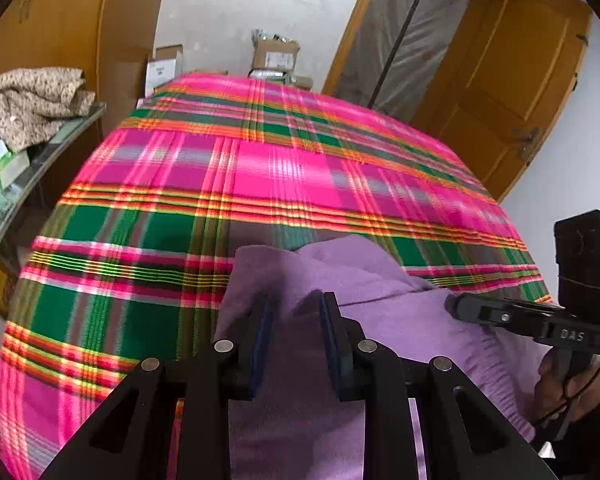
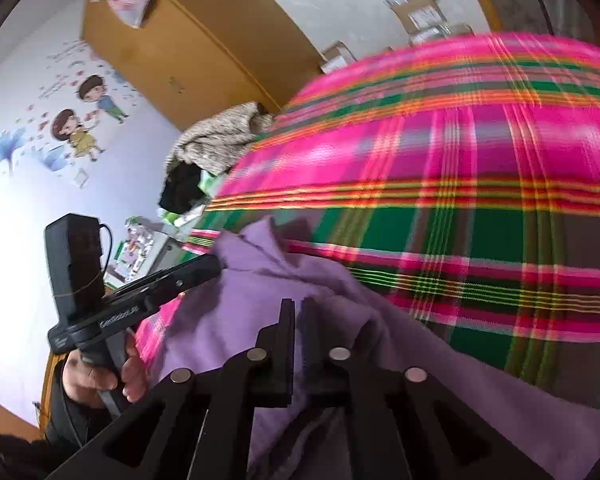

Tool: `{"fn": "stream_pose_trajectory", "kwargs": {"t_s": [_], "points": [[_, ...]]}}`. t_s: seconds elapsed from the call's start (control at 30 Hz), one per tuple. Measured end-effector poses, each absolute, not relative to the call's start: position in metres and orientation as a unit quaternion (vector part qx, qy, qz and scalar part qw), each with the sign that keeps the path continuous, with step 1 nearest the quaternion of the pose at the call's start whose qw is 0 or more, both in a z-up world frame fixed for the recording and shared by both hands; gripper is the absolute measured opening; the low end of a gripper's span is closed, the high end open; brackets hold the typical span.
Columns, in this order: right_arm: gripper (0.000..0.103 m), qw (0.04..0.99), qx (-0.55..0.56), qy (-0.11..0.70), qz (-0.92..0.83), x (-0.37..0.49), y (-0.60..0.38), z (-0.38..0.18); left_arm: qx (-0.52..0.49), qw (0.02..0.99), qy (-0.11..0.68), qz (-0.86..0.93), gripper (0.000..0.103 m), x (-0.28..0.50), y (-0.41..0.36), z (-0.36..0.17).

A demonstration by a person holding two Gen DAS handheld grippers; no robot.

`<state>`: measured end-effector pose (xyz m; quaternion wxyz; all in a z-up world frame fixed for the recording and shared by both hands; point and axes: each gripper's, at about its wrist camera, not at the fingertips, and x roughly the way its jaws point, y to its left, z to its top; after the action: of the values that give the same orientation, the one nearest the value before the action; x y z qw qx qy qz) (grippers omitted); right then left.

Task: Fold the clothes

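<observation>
**Bed with plaid cover, one garment on it**

A bed fills both views, spread with a plaid blanket in pink, green and orange stripes that lies flat ahead of both sets of jaws. A purple knit sweater lies bunched on the blanket's near part, right at the jaws and running between them in each view. Beyond the jaws the blanket carries nothing else that shows.

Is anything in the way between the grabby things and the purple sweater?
No. Both already have it: the left hand-held gripper and the right hand-held gripper each pinch a fold of the purple sweater. Nothing else lies on the plaid bedspread beyond it.
</observation>
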<state>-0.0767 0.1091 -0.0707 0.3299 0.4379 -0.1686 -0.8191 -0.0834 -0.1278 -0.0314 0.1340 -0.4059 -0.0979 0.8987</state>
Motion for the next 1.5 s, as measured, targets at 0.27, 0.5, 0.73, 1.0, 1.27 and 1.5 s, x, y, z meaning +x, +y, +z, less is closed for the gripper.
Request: {"fn": "stream_pose_trajectory", "kwargs": {"t_s": [0.27,0.5,0.73,1.0,1.27,1.5], "points": [[0.007,0.360,0.434,-0.127,-0.816,-0.050,0.103,-0.066,-0.400,0.140,-0.114,0.899,0.026,-0.043,-0.135,-0.033],[0.014,0.379,0.437,-0.109,-0.808,-0.025,0.104,-0.059,-0.382,0.155,-0.133,0.901,0.026,0.006,-0.141,-0.030],[0.014,0.421,0.454,-0.082,-0.781,0.014,0.100,-0.063,-0.396,0.170,-0.132,0.893,0.026,0.028,-0.135,-0.044],[0.012,0.412,0.462,-0.067,-0.782,0.032,0.106,-0.062,-0.396,0.147,-0.132,0.897,0.034,0.042,-0.144,-0.047],[0.043,0.383,0.478,-0.171,-0.772,0.034,0.140,-0.070,-0.409,0.100,-0.163,0.892,0.052,0.046,-0.170,-0.057],[0.044,0.337,0.504,-0.224,-0.763,0.019,0.142,-0.085,-0.411,0.119,-0.140,0.893,0.029,0.044,-0.157,-0.058]]}}
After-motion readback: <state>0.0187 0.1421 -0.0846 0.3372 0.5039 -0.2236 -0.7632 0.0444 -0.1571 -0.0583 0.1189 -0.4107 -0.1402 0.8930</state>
